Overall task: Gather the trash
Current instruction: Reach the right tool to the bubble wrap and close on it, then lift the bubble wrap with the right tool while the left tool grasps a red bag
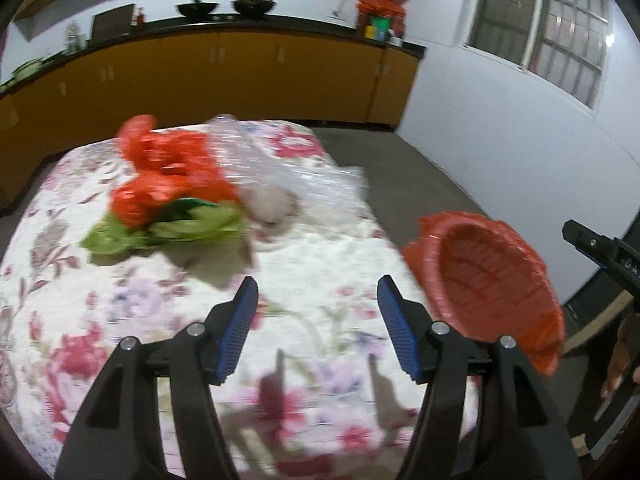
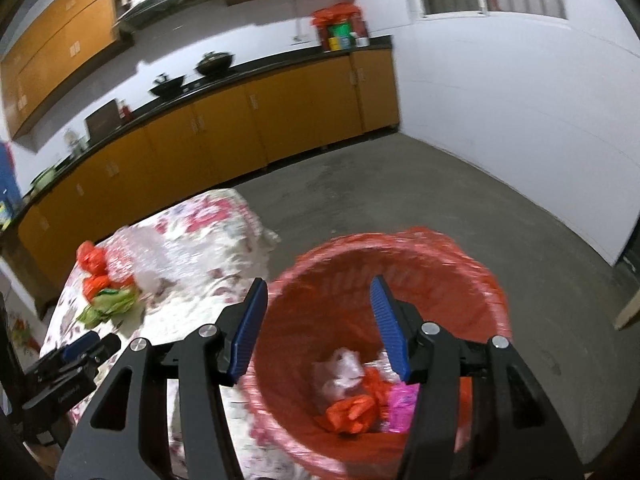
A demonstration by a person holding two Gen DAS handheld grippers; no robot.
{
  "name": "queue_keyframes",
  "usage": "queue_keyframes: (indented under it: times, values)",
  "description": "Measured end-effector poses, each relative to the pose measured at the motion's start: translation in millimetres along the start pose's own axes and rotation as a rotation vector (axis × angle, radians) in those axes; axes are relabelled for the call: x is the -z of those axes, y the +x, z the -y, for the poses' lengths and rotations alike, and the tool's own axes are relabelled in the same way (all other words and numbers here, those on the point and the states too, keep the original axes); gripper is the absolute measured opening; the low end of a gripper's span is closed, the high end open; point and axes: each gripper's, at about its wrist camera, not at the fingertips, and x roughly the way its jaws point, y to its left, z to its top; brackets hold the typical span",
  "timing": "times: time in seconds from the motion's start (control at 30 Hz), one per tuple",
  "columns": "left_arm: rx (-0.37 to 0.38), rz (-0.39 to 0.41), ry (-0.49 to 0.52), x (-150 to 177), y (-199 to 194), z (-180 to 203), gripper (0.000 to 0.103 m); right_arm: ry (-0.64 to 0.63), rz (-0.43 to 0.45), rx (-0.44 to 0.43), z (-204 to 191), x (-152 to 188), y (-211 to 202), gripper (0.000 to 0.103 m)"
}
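On the flowered tablecloth (image 1: 320, 264) a heap of red bags (image 1: 168, 176), green wrappers (image 1: 168, 232) and clear plastic (image 1: 280, 168) is seen; beside its edge the red-lined basket (image 2: 384, 264) is set, scraps (image 2: 352, 396) lying inside. Both the left gripper (image 1: 317, 292) and right gripper (image 2: 318, 292) are held apart, nothing gripped.

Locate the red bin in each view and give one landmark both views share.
Left wrist: the red bin sits right of centre, beside the table's right edge, past the left gripper.
Right wrist: the bin fills the lower centre, under the right gripper, with trash lying inside.
Shared landmark: the green bag on the floral table; mid-left in the left view, lower left in the right view.
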Motion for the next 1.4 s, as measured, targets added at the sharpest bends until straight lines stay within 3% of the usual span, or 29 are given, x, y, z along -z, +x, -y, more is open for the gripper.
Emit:
queue_keyframes:
  times: [0.3,0.5,0.83,1.1,1.2,1.33,1.4]
  values:
    - [-0.144,0.047,-0.091,4,-19,-73,0.065,-0.118,-0.045,-0.126,-76,-3,35,0.054]
    - [-0.197,0.07,-0.144,6,-29,-110,0.065,-0.149,-0.074,-0.16,-111,-4,68,0.054]
    - [-0.228,0.099,-0.222,4,-35,-146,0.065,-0.216,-0.08,-0.135,-152,-27,147,0.054]
    - [-0.236,0.1,-0.262,2,-27,-165,0.065,-0.282,-0.238,-0.094,-161,-10,212,0.053]
    - [-0.24,0.092,-0.268,3,-22,-169,0.065,-0.293,-0.269,-0.089,-159,0,218,0.046]
    - [-0.241,0.082,-0.278,3,-17,-171,0.065,-0.333,-0.268,-0.083,-159,3,212,0.019]
    - [-0.238,0.083,-0.28,3,-16,-170,0.065,-0.319,-0.263,-0.094,-155,1,208,0.014]
